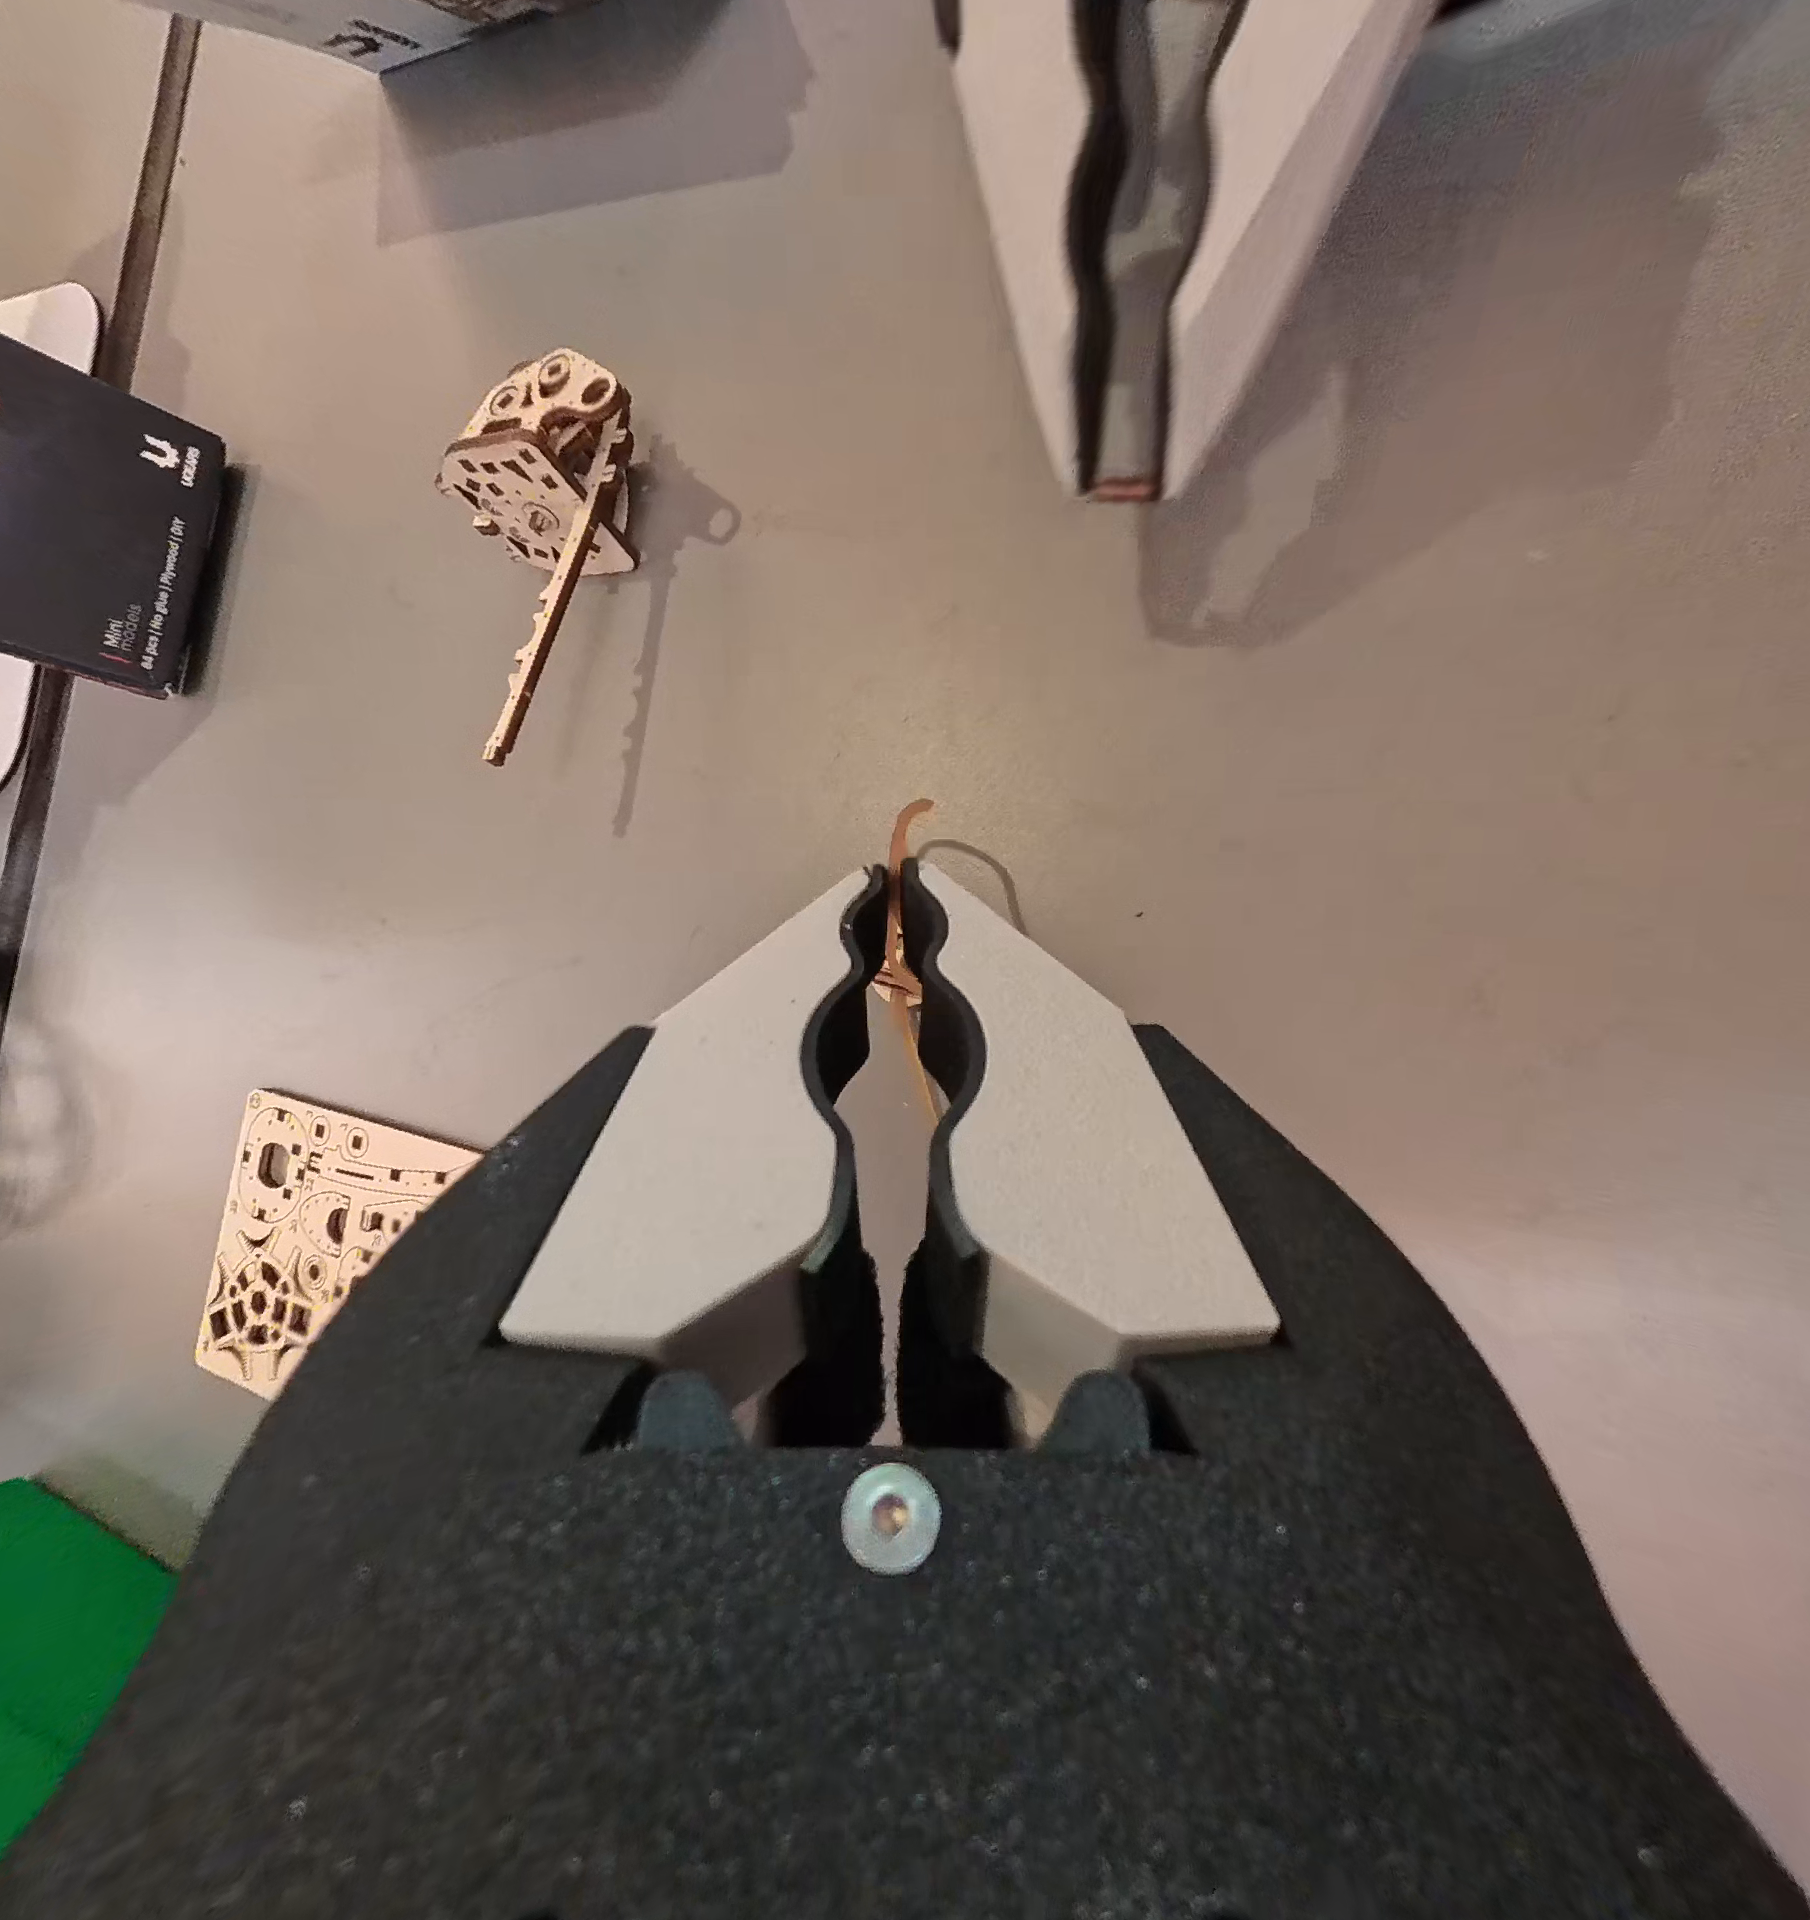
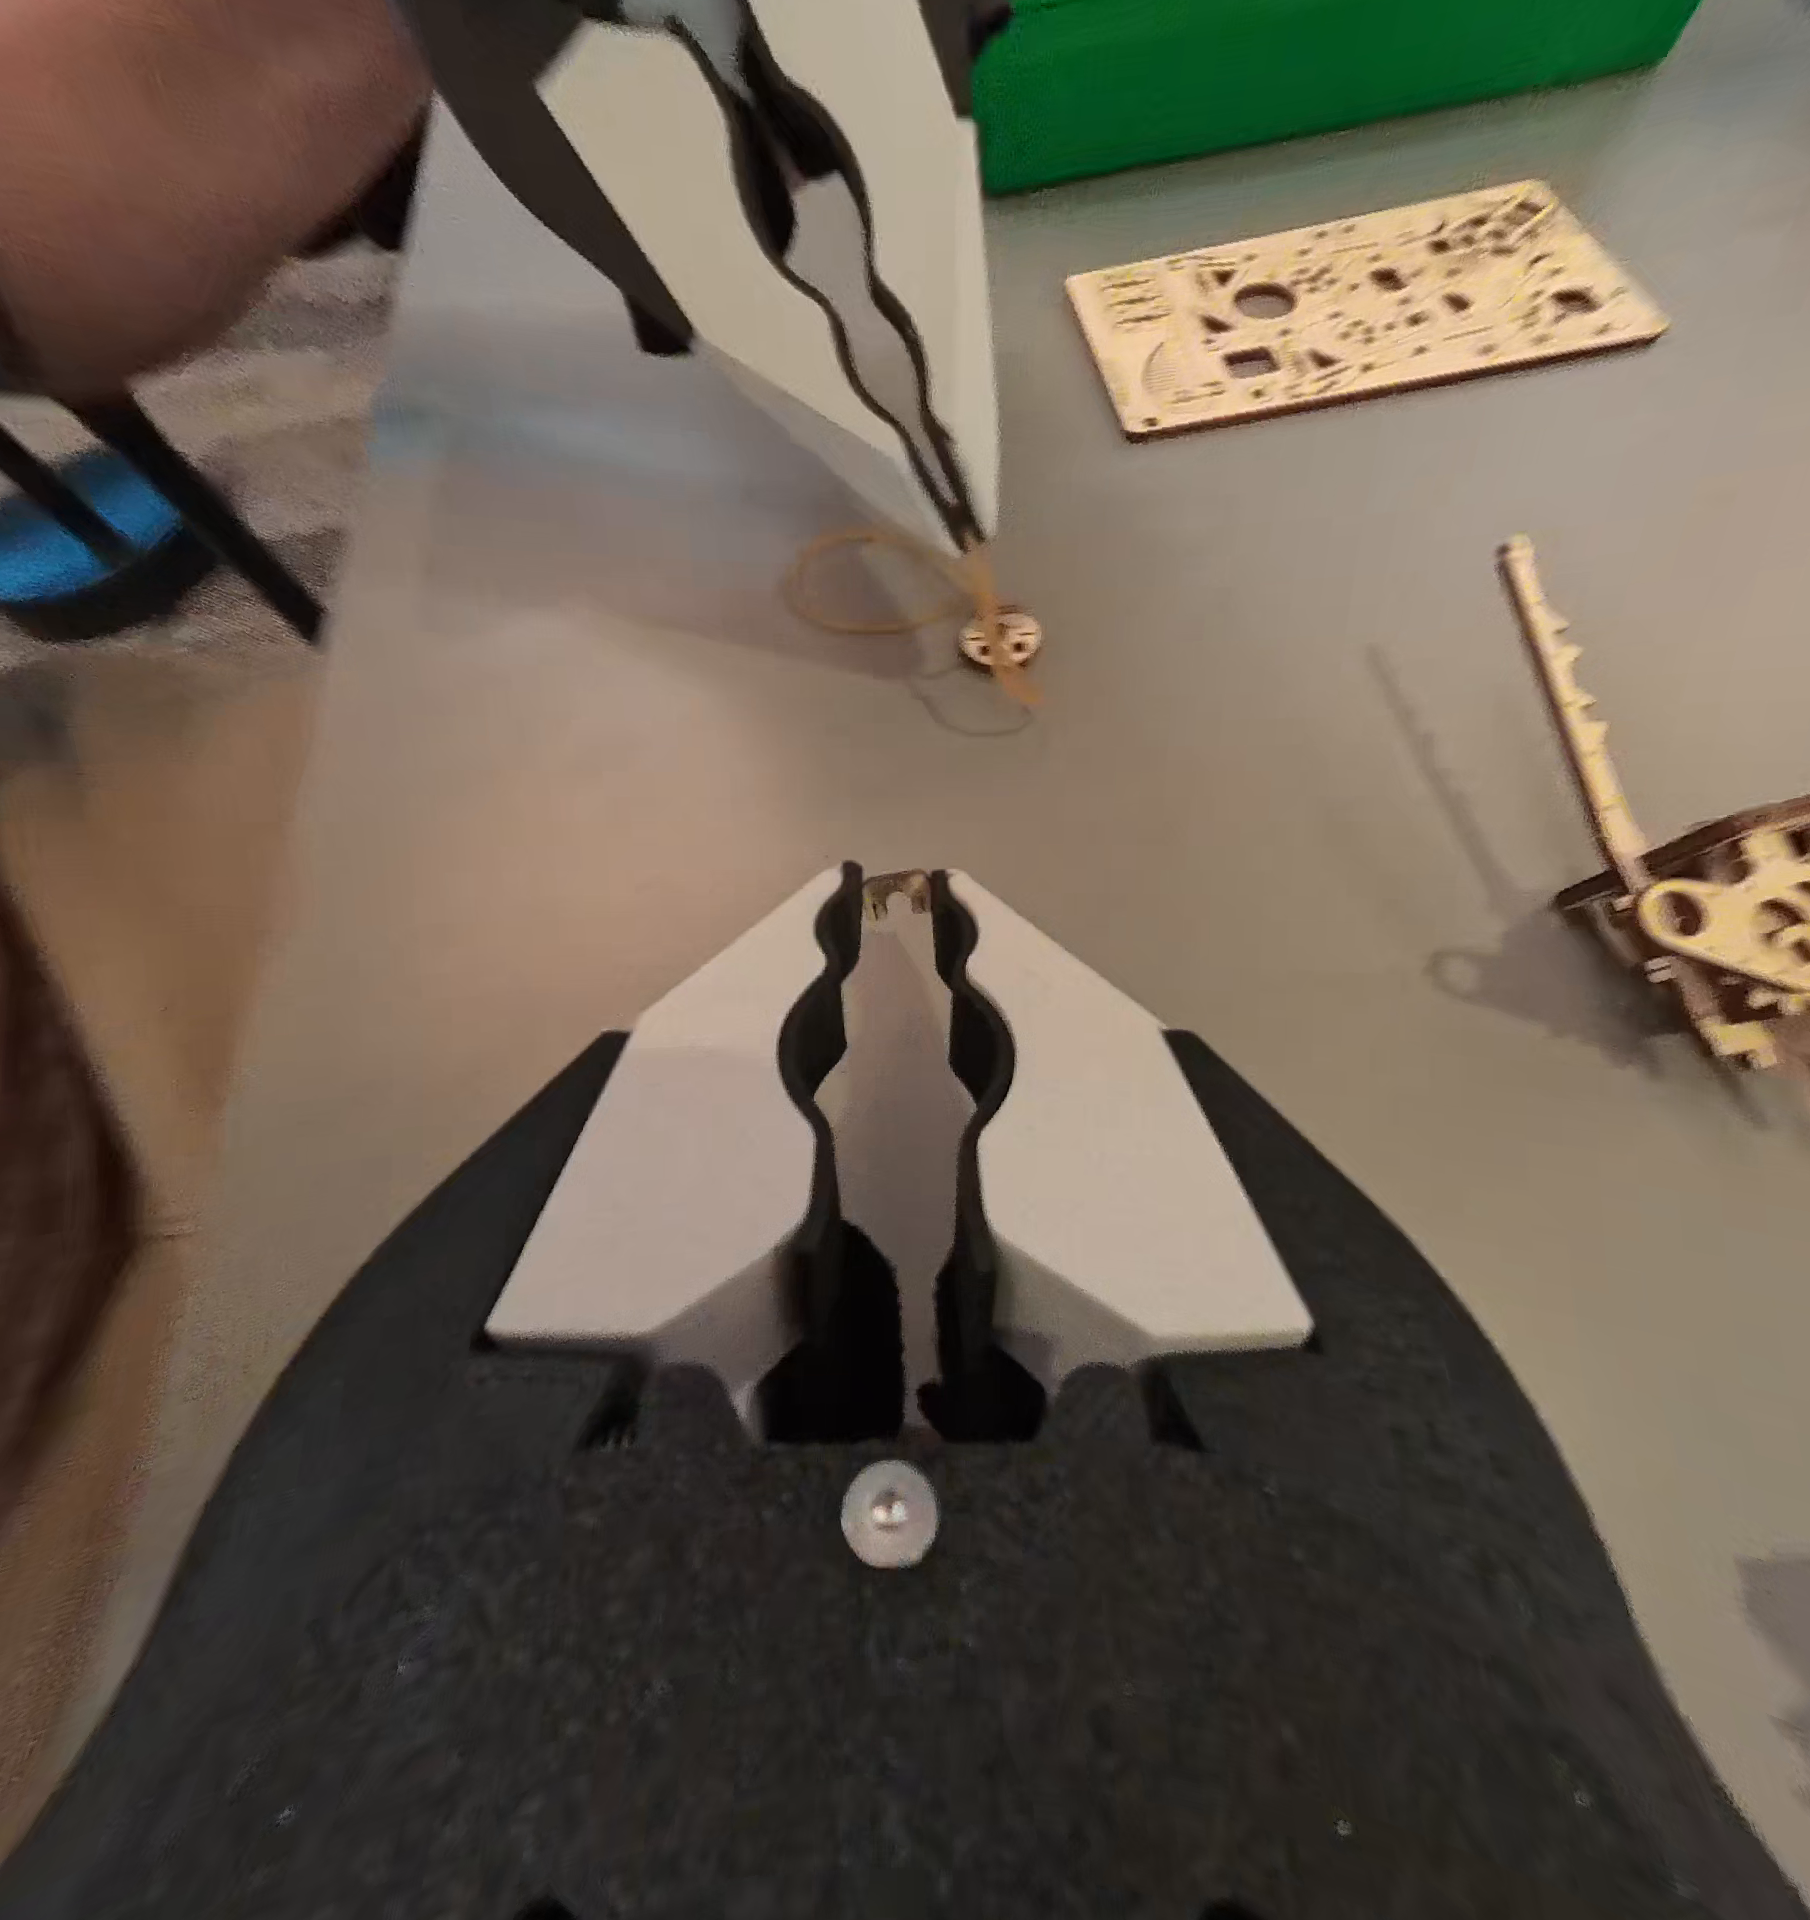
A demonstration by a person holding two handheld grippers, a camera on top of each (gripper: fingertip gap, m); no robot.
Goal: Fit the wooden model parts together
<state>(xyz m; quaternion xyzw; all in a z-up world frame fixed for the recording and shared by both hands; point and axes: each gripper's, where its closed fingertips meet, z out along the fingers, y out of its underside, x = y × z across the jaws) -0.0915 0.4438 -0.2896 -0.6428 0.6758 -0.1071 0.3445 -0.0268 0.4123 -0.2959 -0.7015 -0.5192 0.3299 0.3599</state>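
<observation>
My left gripper (image 1: 893, 883) is shut on a thin tan rubber band (image 1: 909, 831) just above the grey table. In the right wrist view the left gripper (image 2: 968, 535) shows with the band (image 2: 859, 582) looped on the table and a small round wooden wheel (image 2: 1000, 636) hanging from it. My right gripper (image 2: 893, 883) is shut on a small wooden piece (image 2: 896, 891) at its tips and is held above the table; it also shows in the left wrist view (image 1: 1119, 483). The part-built wooden model (image 1: 542, 457) with a toothed rack stick (image 1: 537, 644) lies apart from both grippers (image 2: 1753, 935).
A laser-cut wooden parts sheet (image 1: 298, 1226) lies on the table (image 2: 1358, 312). A black box (image 1: 59, 520) sits at the left table edge and another box (image 1: 568, 52) at the far side. A green block (image 2: 1296, 83) is nearby. A person's arm (image 2: 101, 156) is at the left. My hands' fingertips stand some 8 cm from each other. The green block (image 2: 1296, 83) is about 30 cm from my left fingertips.
</observation>
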